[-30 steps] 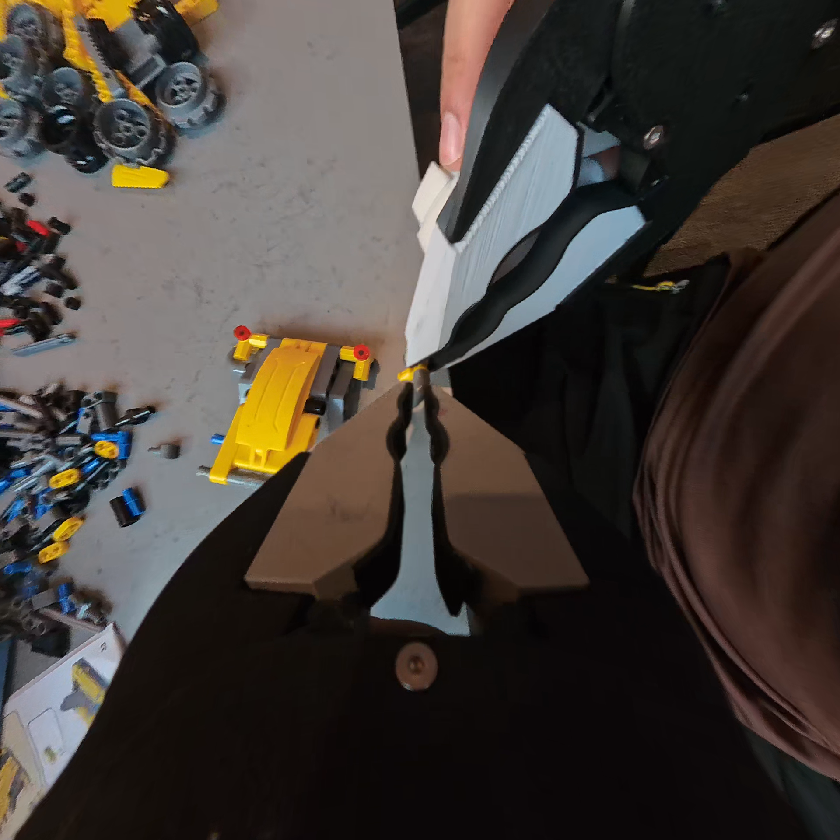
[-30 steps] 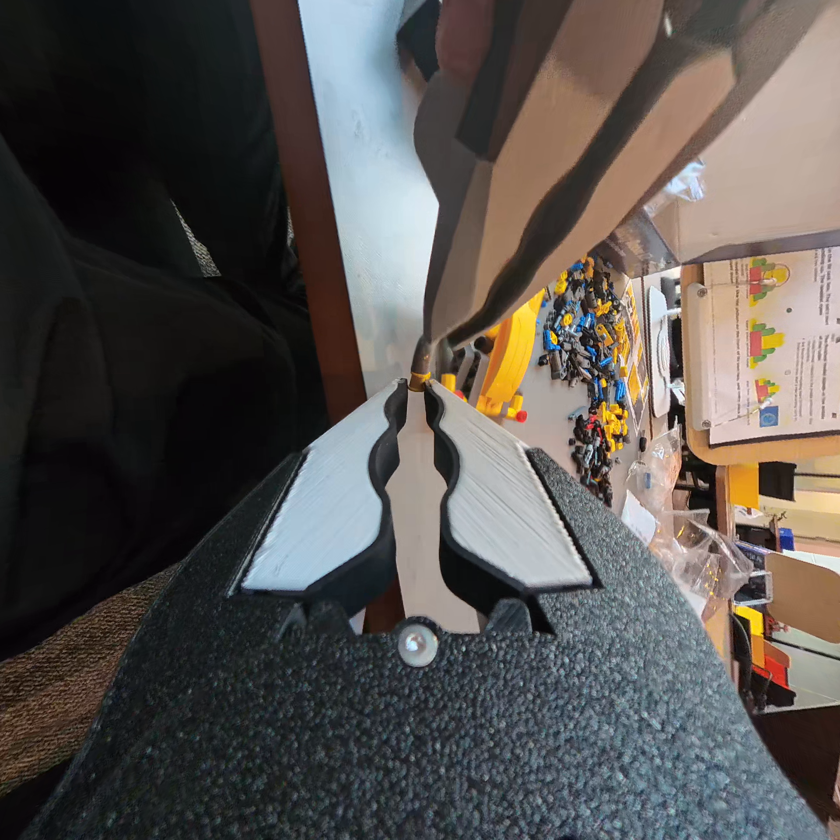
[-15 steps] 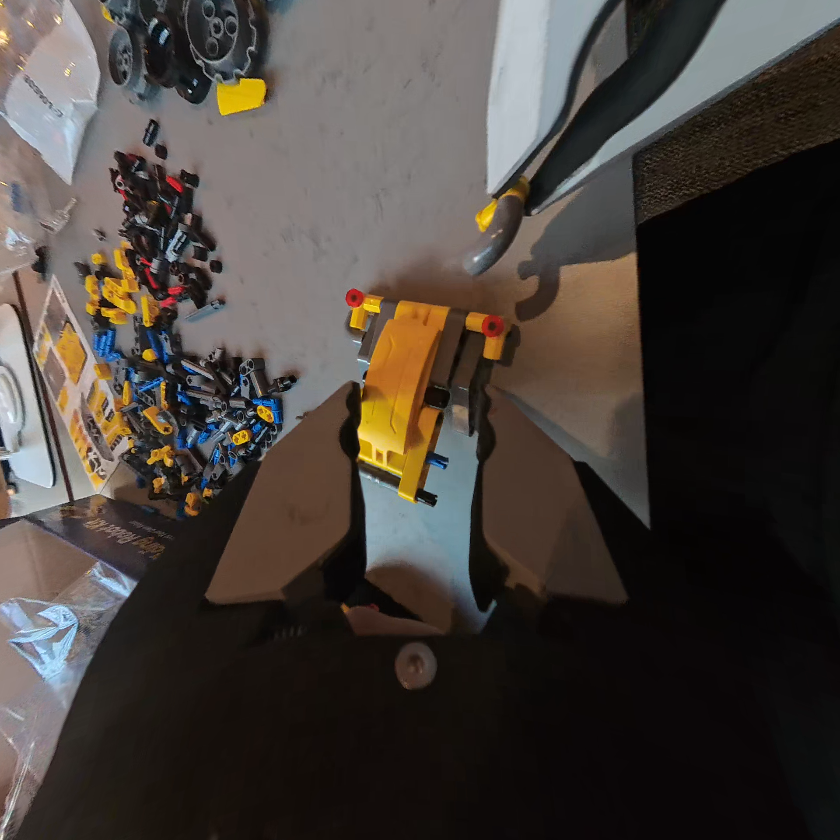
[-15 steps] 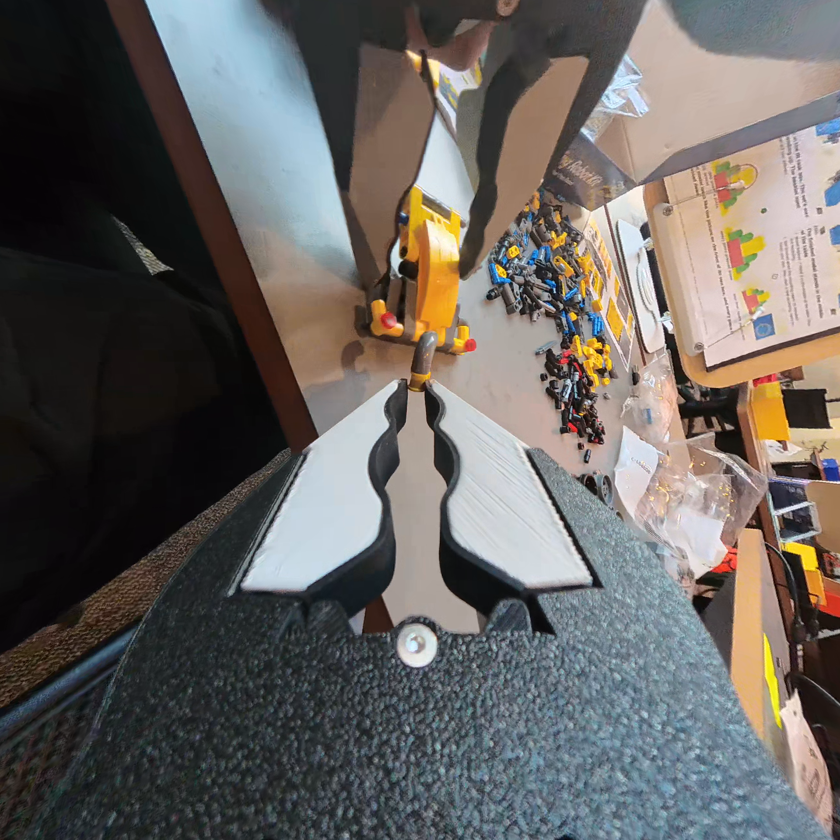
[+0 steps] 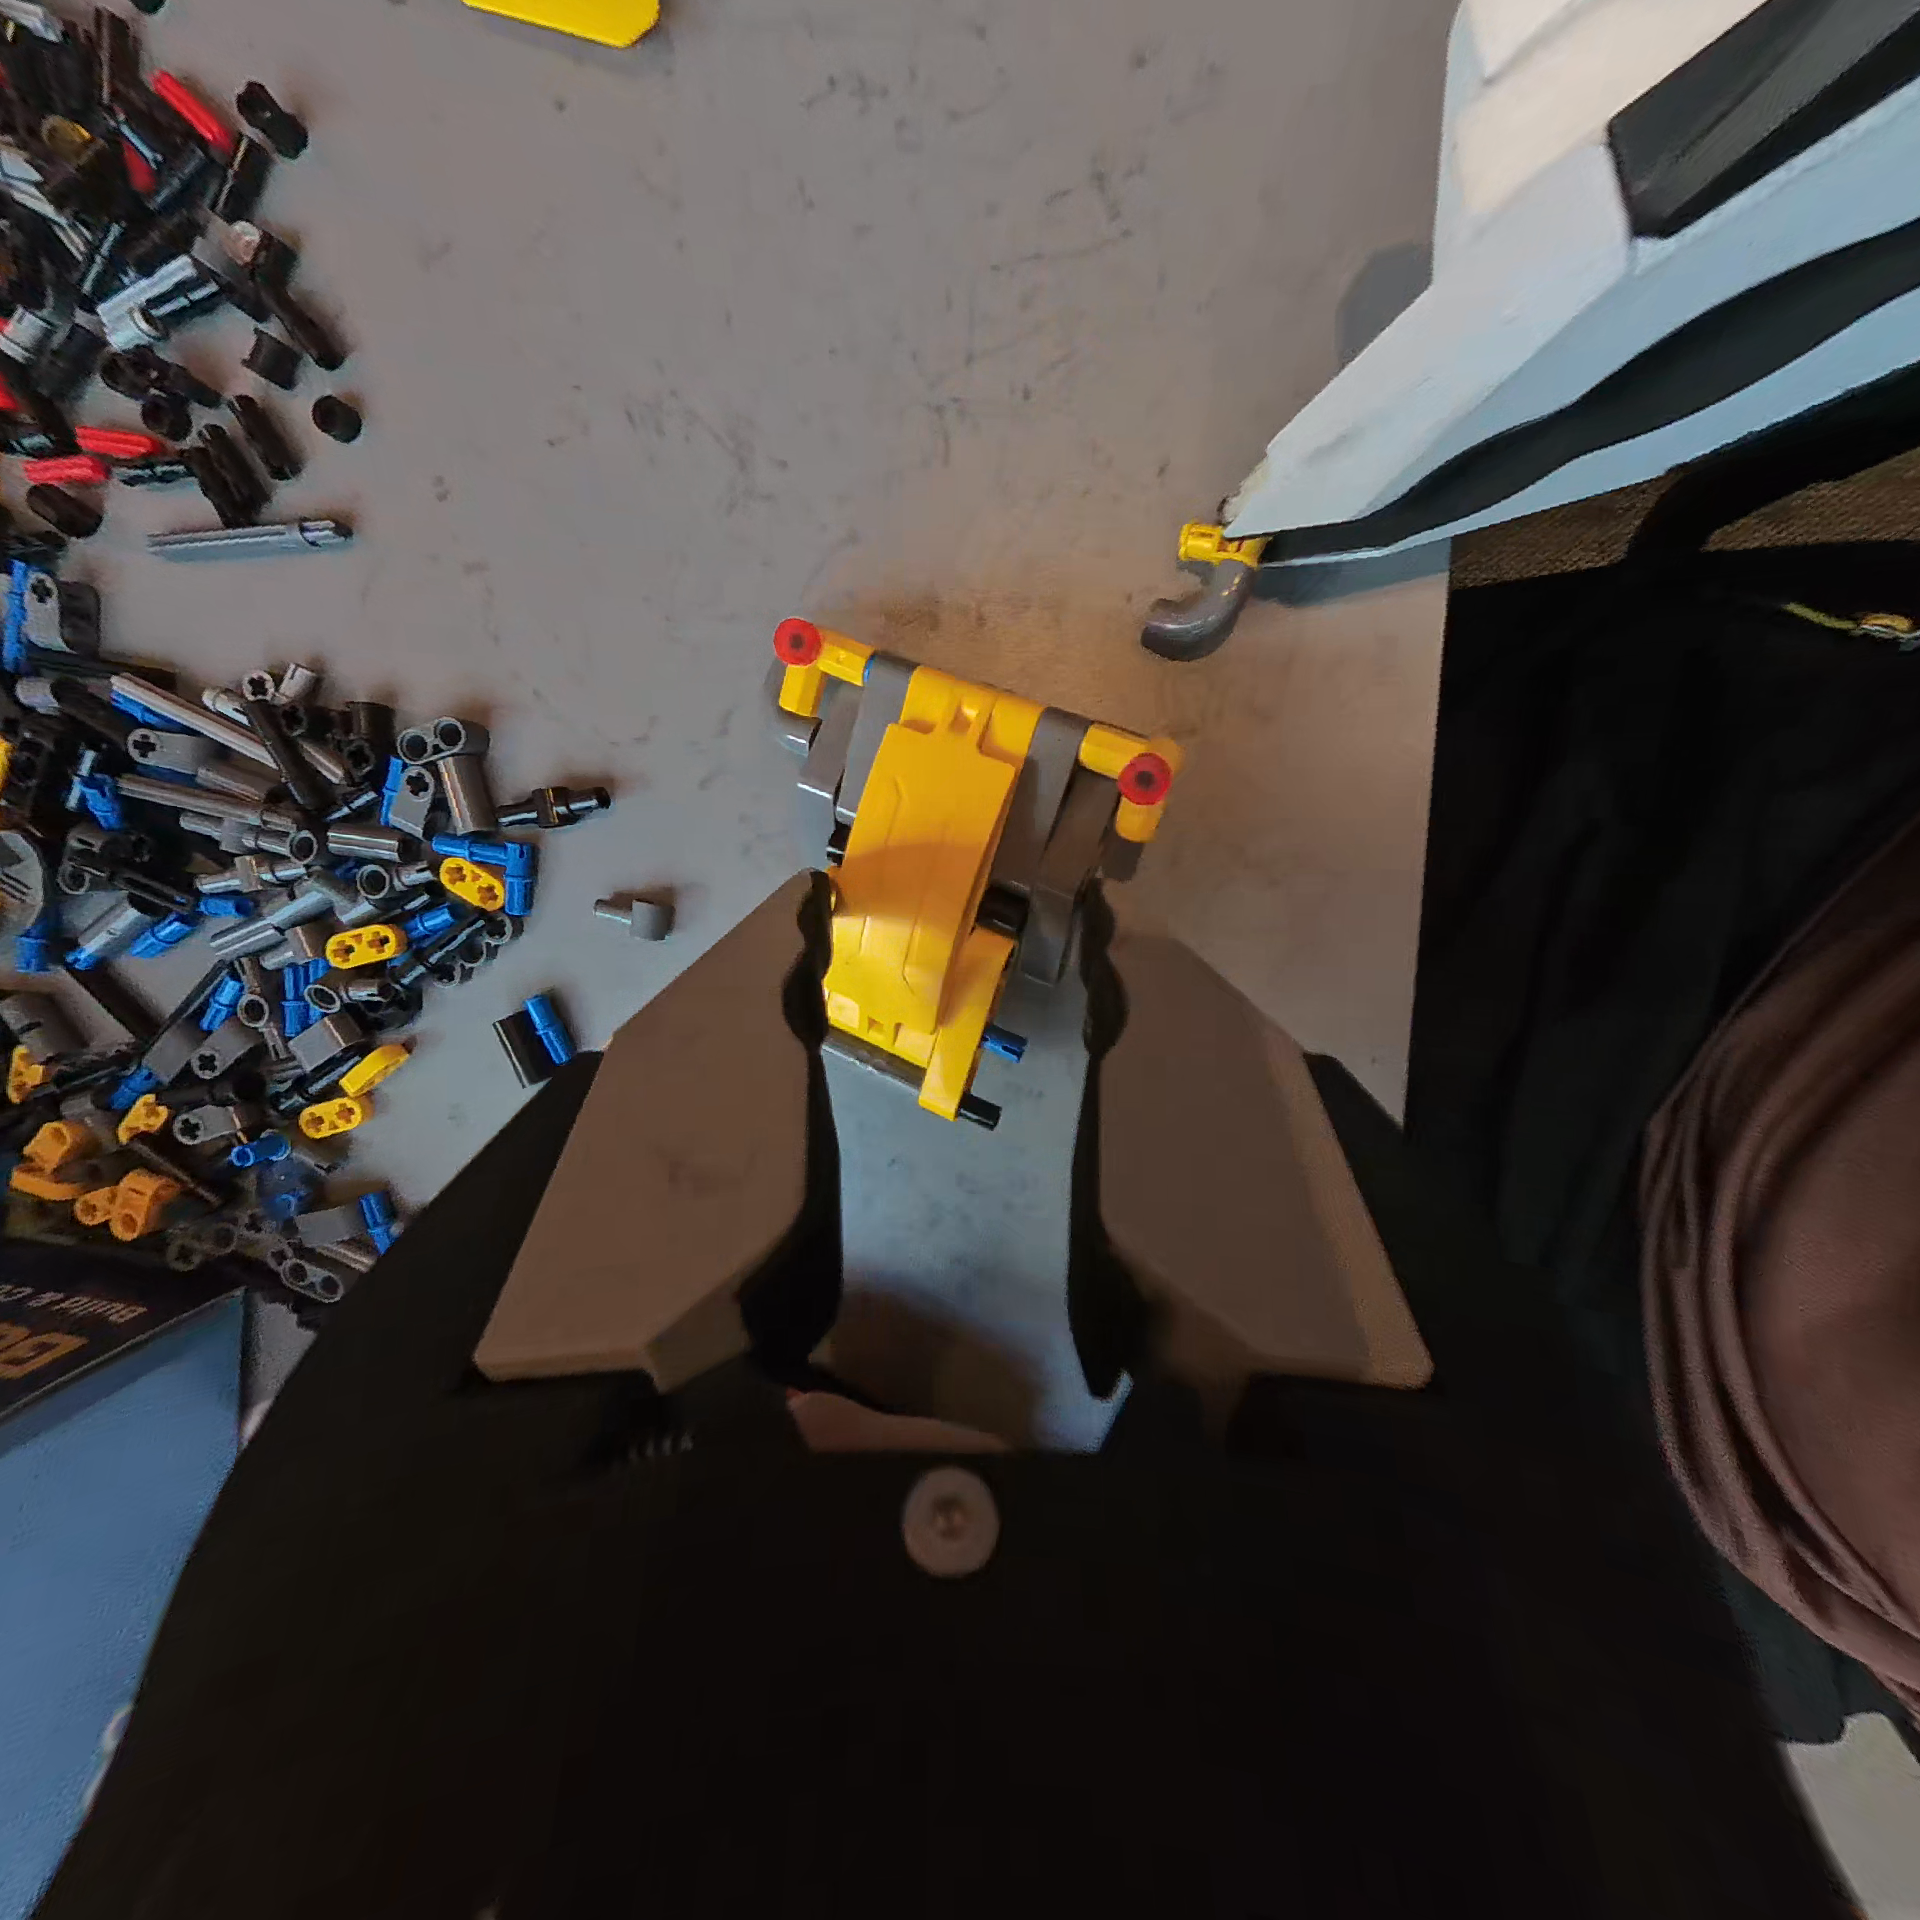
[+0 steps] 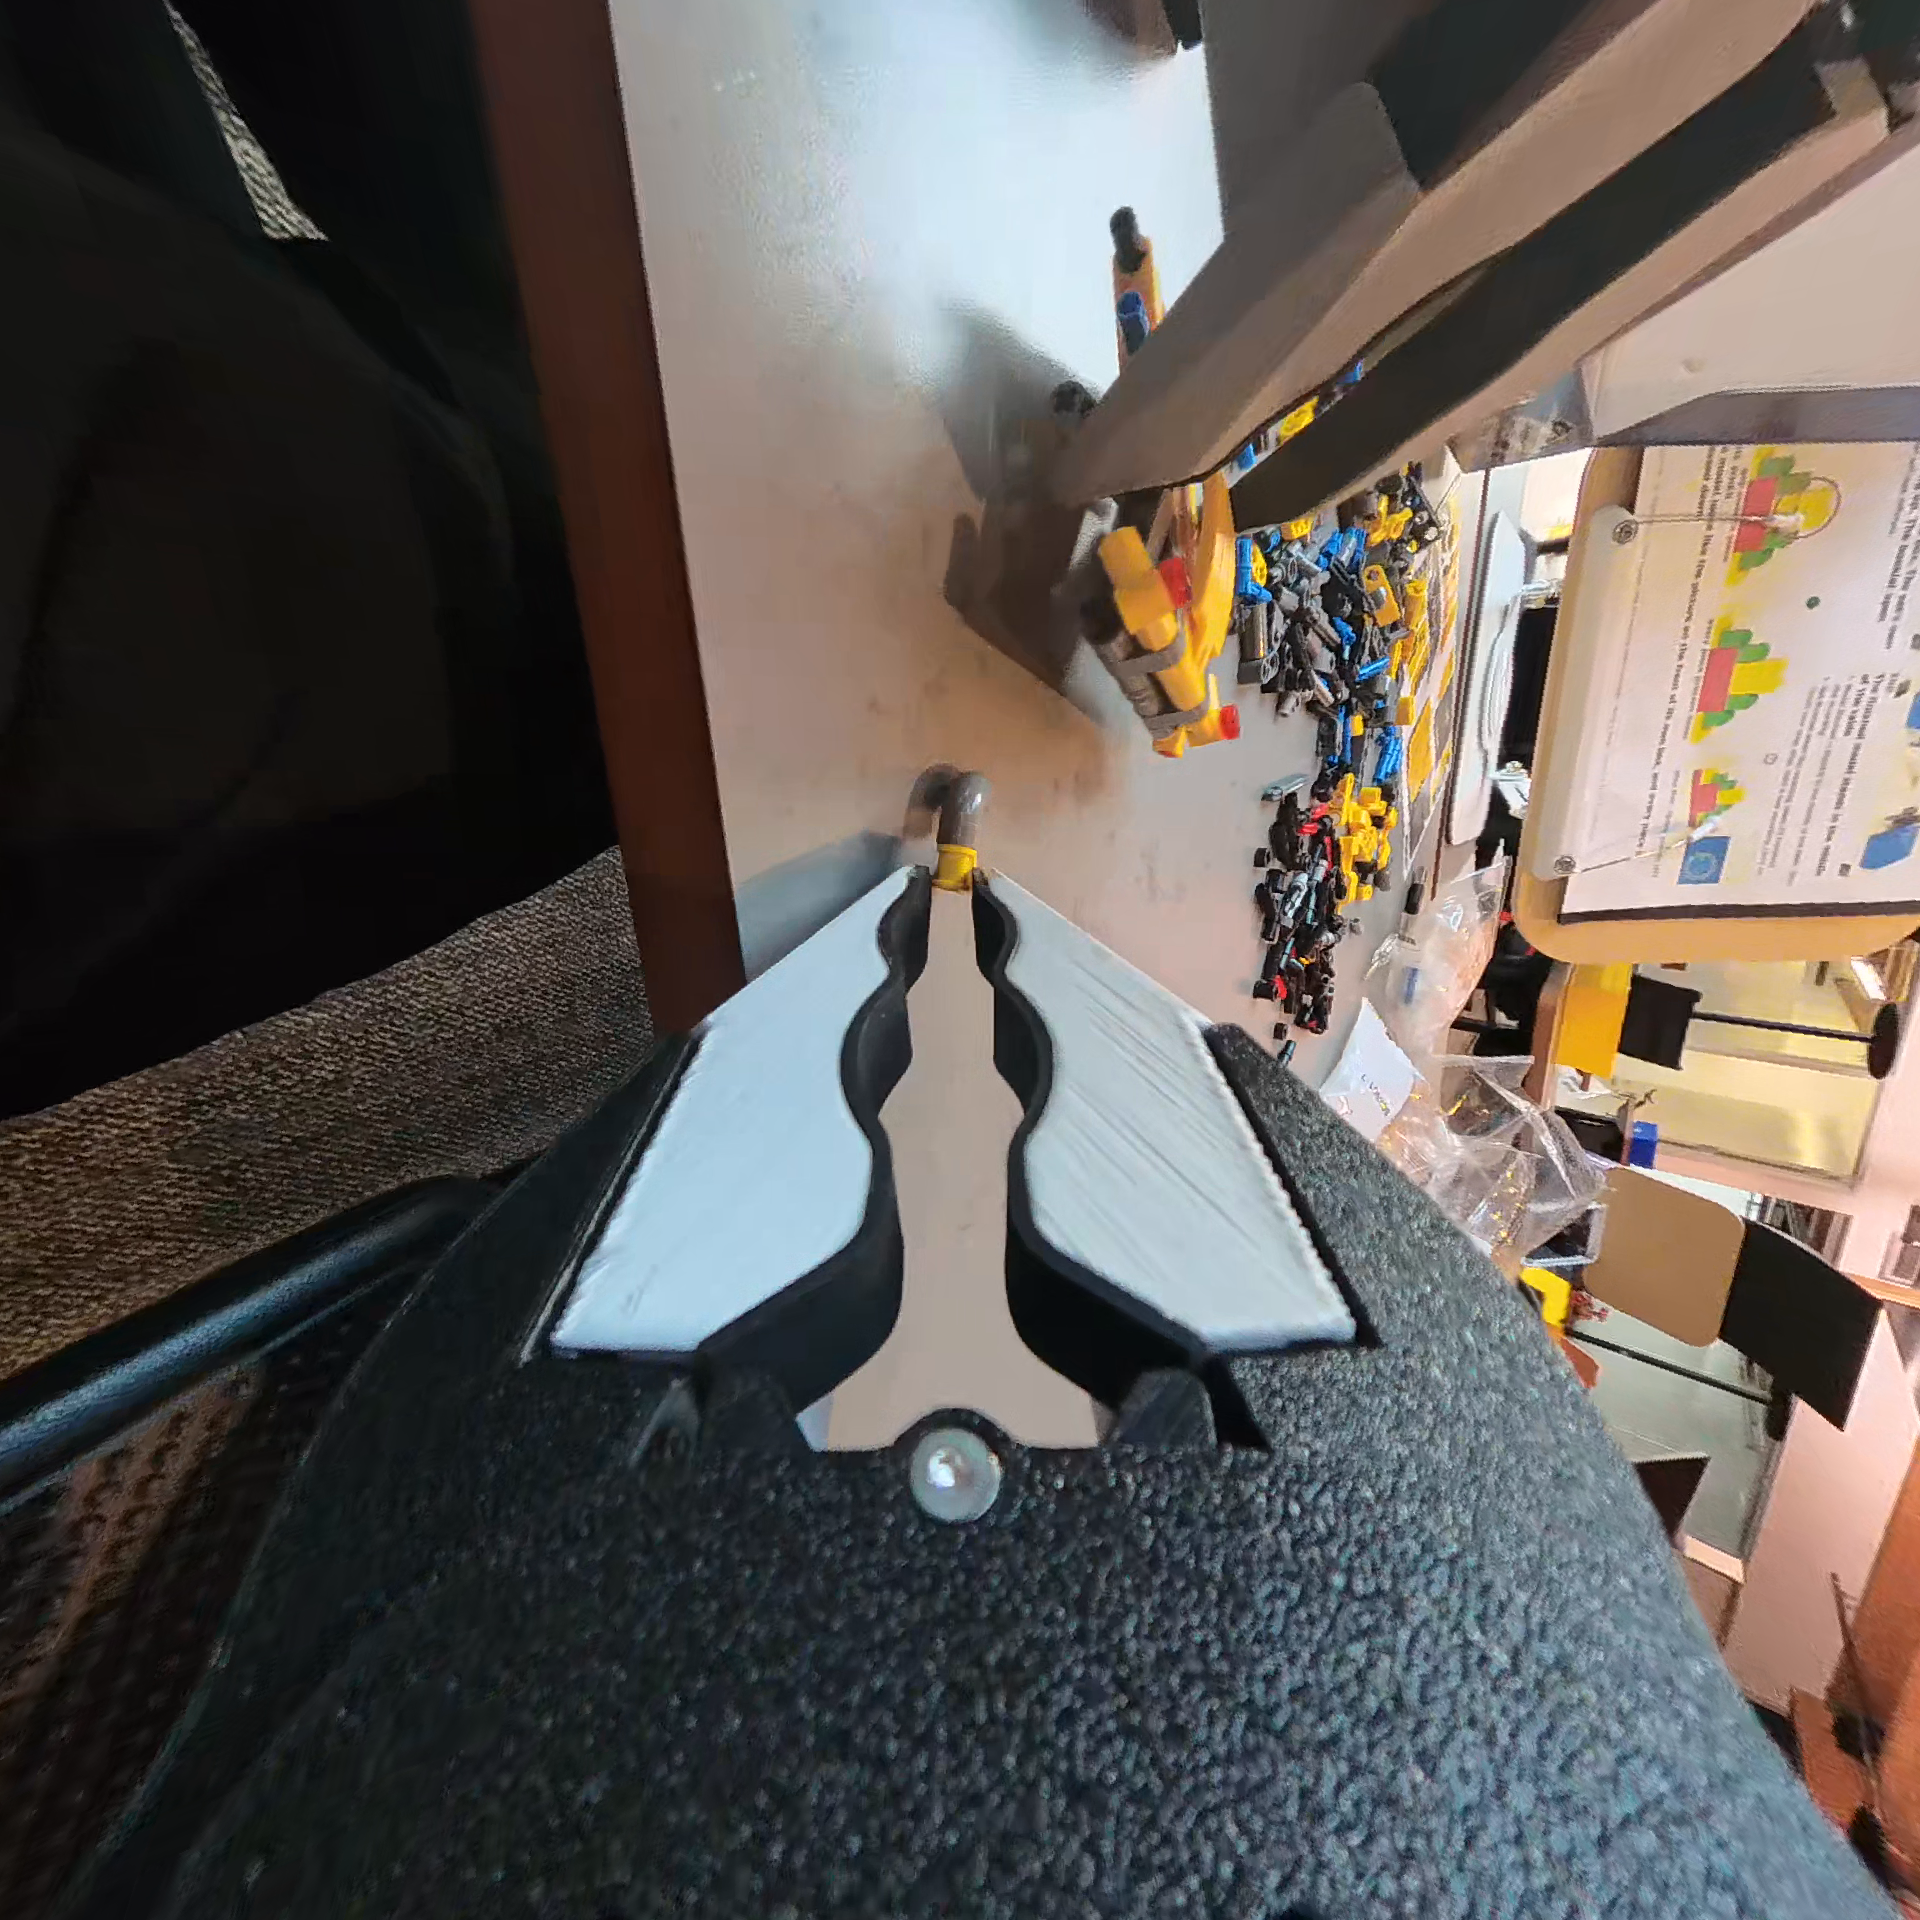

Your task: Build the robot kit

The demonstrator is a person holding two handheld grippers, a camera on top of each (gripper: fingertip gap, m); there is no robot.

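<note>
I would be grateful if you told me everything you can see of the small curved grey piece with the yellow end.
The curved grey piece is a small, smooth plastic elbow, bent like a hook, with a short yellow connector at one end. The right claw is shut on that yellow end, so the grey bend sticks out past the fingertips. It hangs low over the grey table near its edge, beside the yellow assembly but apart from it. Whether its tip touches the table cannot be told.
</note>
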